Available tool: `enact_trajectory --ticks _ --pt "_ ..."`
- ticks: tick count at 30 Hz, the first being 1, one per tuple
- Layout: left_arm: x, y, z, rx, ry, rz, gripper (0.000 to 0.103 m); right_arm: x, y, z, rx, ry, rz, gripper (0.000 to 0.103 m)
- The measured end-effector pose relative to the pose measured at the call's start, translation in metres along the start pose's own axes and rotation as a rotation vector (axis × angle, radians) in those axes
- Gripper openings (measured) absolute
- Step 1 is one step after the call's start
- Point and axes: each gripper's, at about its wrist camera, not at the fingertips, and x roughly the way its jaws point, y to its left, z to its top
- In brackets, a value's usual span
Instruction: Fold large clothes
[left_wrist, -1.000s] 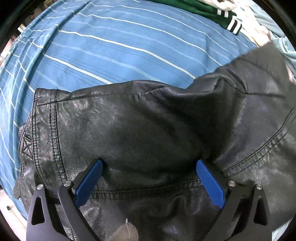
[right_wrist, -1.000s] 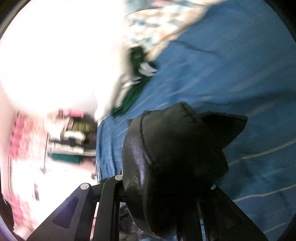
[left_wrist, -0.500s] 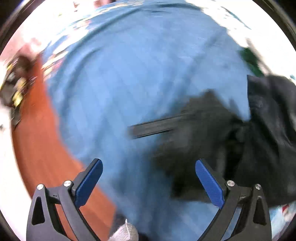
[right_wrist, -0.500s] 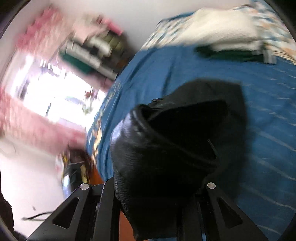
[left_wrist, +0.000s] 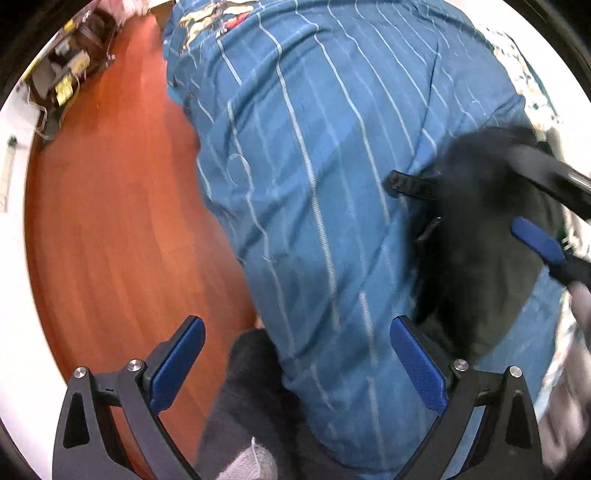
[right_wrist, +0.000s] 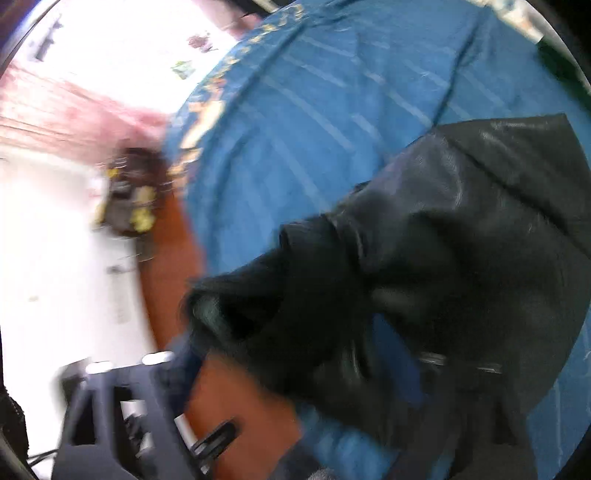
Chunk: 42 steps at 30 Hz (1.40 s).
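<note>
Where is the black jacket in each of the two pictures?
Left wrist view: the black jacket is at the right edge, blurred, on the blue striped bedspread.
Right wrist view: the black jacket fills the lower right, close to the camera.
Shared landmark: the orange-brown floor beside the bed, also in the right wrist view.

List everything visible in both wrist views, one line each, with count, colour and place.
Black leather jacket: one, black, crumpled on the bed, partly between the right gripper's fingers.
Blue striped bedspread: one, blue with pale stripes, covering the bed.
Wooden floor: one, reddish-brown, beside the bed.
Cluttered dark box: one, dark with yellow bits, on the floor by the wall; contents blurred.
Dark trouser leg: one, dark grey, at the bed's edge.
Left gripper: one, black with blue pads, open, empty, over the bed's edge.
Right gripper: one, black with blue pads, jaws opening over the jacket.
</note>
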Motion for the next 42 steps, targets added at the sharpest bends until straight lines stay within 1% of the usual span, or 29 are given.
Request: enact_trajectory --ticks 1,3,5,6,7,8,9,10,11,12,14,15,16,19,21,22,24,25,26,29,31,32,33,35,37,38,39,40,42 --pt "-0.001 -0.004 0.000 -0.005 0.000 -0.012 0.101 -0.017 -0.004 -0.001 0.028 -0.003 0.034 0.090" --pt "-0.005 -0.016 0.005 -0.001 -0.025 -0.030 0.101 -0.054 -0.025 0.001 0.116 -0.038 0.060 0.089" --pt "-0.010 -0.032 0.006 0.020 -0.056 -0.047 0.101 -0.086 -0.048 0.003 0.156 -0.112 0.007 0.086" --pt "-0.011 -0.037 0.011 0.027 -0.068 -0.052 0.101 -0.100 -0.070 0.007 0.180 -0.143 -0.070 0.082" --pt "-0.012 -0.044 0.015 0.034 -0.086 -0.059 0.101 -0.102 -0.086 0.009 0.200 -0.140 -0.120 0.065" --pt "-0.010 -0.051 0.018 0.040 -0.097 -0.063 0.101 -0.099 -0.108 0.015 0.239 -0.123 -0.154 0.039" --pt "-0.009 -0.055 0.021 0.041 -0.101 -0.065 0.101 -0.092 -0.125 0.019 0.280 -0.105 -0.156 0.028" --pt "-0.006 -0.060 0.024 0.039 -0.104 -0.072 0.101 -0.078 -0.142 0.026 0.308 -0.080 -0.124 0.020" --pt "-0.006 -0.063 0.027 0.034 -0.105 -0.079 0.101 -0.059 -0.153 0.035 0.310 -0.032 -0.080 0.018" --pt "-0.006 -0.067 0.029 0.023 -0.113 -0.085 0.101 -0.034 -0.157 0.043 0.304 0.009 -0.089 0.018" --pt "-0.003 -0.071 0.033 0.025 -0.123 -0.083 0.101 0.009 -0.153 0.058 0.236 0.071 -0.153 0.019" --pt "0.000 -0.072 0.034 0.025 -0.126 -0.075 0.101 0.039 -0.152 0.066 0.230 0.113 -0.165 0.019" --pt "0.006 -0.073 0.035 0.023 -0.132 -0.067 0.101 0.054 -0.152 0.073 0.244 0.124 -0.165 0.020" --pt "0.025 -0.077 0.039 0.036 -0.108 -0.029 0.101 0.061 -0.149 0.088 0.229 0.166 -0.191 0.020" --pt "0.040 -0.076 0.040 0.028 -0.082 -0.006 0.101 0.041 -0.155 0.085 0.232 0.167 -0.119 0.021" --pt "0.046 -0.074 0.040 0.019 -0.073 0.002 0.101 0.027 -0.158 0.082 0.238 0.148 -0.070 0.025" --pt "0.059 -0.071 0.041 0.019 -0.062 0.022 0.103 -0.016 -0.174 0.064 0.278 0.062 0.071 0.041" --pt "0.067 -0.071 0.041 0.022 -0.053 0.018 0.103 -0.028 -0.183 0.055 0.299 0.038 0.100 0.053" --pt "0.072 -0.070 0.042 0.022 -0.045 0.016 0.103 -0.040 -0.200 0.038 0.338 0.012 0.133 0.060" --pt "0.081 -0.068 0.044 0.023 -0.029 -0.001 0.103 -0.041 -0.238 0.006 0.432 -0.039 0.305 0.060" --pt "0.079 -0.069 0.045 0.042 -0.031 0.003 0.103 -0.044 -0.264 -0.010 0.547 -0.095 0.437 0.060" --pt "0.078 -0.071 0.045 0.058 -0.035 0.012 0.103 -0.046 -0.268 -0.013 0.575 -0.113 0.447 0.060" --pt "0.077 -0.072 0.045 0.074 -0.038 0.022 0.103 -0.053 -0.273 -0.018 0.585 -0.145 0.416 0.062" --pt "0.077 -0.073 0.046 0.085 -0.034 0.024 0.103 -0.064 -0.276 -0.027 0.571 -0.181 0.342 0.070" --pt "0.077 -0.073 0.047 0.092 -0.029 0.025 0.103 -0.049 -0.276 -0.035 0.530 -0.125 0.319 0.076" --pt "0.077 -0.073 0.048 0.096 -0.028 0.025 0.103 -0.039 -0.279 -0.038 0.509 -0.070 0.332 0.076" --pt "0.077 -0.073 0.048 0.101 -0.028 0.025 0.103 -0.013 -0.278 -0.041 0.475 0.023 0.338 0.076" --pt "0.077 -0.075 0.051 0.105 -0.028 0.026 0.103 0.002 -0.279 -0.044 0.459 0.073 0.333 0.076" --pt "0.076 -0.075 0.052 0.119 -0.028 0.029 0.103 0.031 -0.281 -0.044 0.464 0.065 0.456 0.084"
